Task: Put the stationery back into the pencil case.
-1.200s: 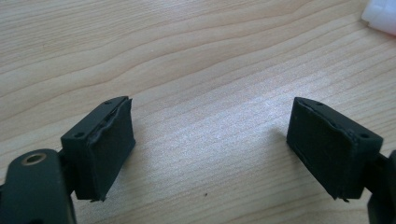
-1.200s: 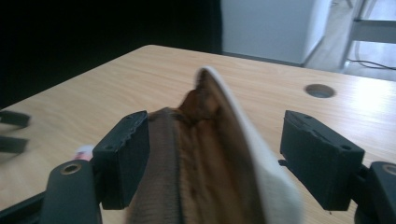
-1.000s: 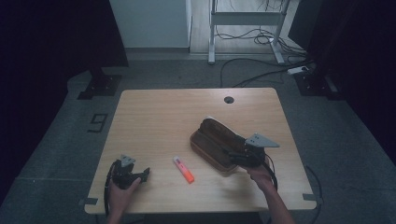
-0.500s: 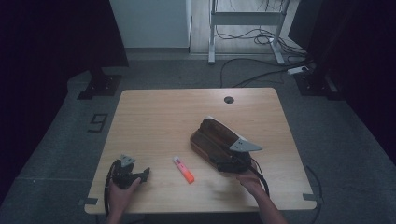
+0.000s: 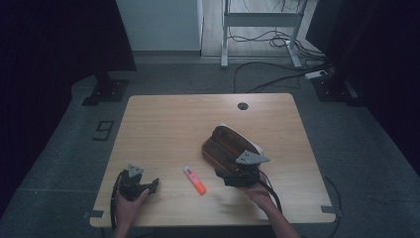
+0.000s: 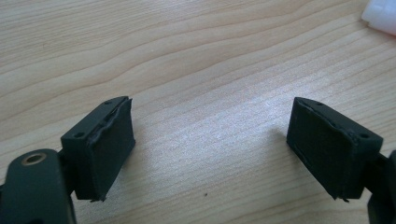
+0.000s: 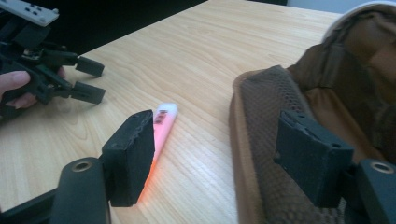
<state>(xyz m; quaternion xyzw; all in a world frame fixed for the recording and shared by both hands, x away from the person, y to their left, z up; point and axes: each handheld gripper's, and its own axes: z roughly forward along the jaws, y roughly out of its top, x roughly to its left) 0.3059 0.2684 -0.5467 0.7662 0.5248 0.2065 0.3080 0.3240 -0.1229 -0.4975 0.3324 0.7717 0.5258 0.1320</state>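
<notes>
Dim lab: bare table (image 5: 163,119), floor cables (image 5: 267,82).

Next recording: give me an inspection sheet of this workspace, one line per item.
Surface: wooden table, round hole near far edge.
Job's things: brown pouch, lying open; orange-pink marker beside it.
Clutter: nothing seen.
Grippers: left claw open, empty, low over table; right claw open between marker and pouch, jaws just closing a little, nothing between them.
Cables: one trails from each claw; more on floor.
Surroundings: dark room, desk frame behind.
</notes>
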